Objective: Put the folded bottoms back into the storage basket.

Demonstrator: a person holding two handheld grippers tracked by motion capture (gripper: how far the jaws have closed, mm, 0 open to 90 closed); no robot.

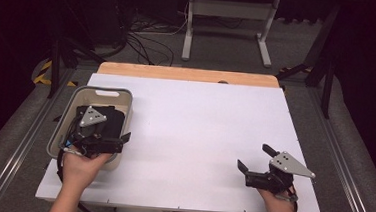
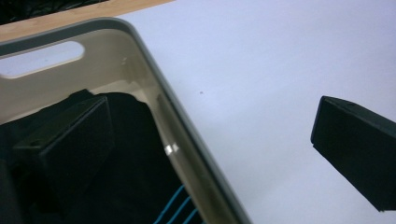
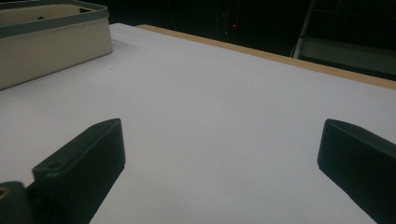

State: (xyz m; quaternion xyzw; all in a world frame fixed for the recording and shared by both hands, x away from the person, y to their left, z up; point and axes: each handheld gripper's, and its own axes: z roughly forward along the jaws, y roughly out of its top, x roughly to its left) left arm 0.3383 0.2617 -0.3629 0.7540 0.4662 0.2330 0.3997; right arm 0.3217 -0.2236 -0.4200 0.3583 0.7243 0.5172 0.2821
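Note:
A beige bin with a grey rim (image 1: 107, 91) stands at the table's left side and holds a black cloth-like thing (image 1: 112, 122). My left gripper (image 1: 119, 126) hovers over the bin's right wall, open. In the left gripper view the rim (image 2: 154, 65) runs between the jaws untouched, with one jaw over the black thing (image 2: 135, 154) and the other over the white table. My right gripper (image 1: 253, 157) rests low at the table's front right, open, with nothing but bare table between its jaws (image 3: 215, 158). The bin (image 3: 46, 42) shows far off in the right gripper view.
The white tabletop (image 1: 199, 132) stretches between the two hands. A wooden strip (image 1: 188, 74) borders its far edge. Beyond it stand a white metal frame (image 1: 229, 18) and loose cables on the dark floor. Teal lines (image 2: 180, 205) show at the bin's near inner corner.

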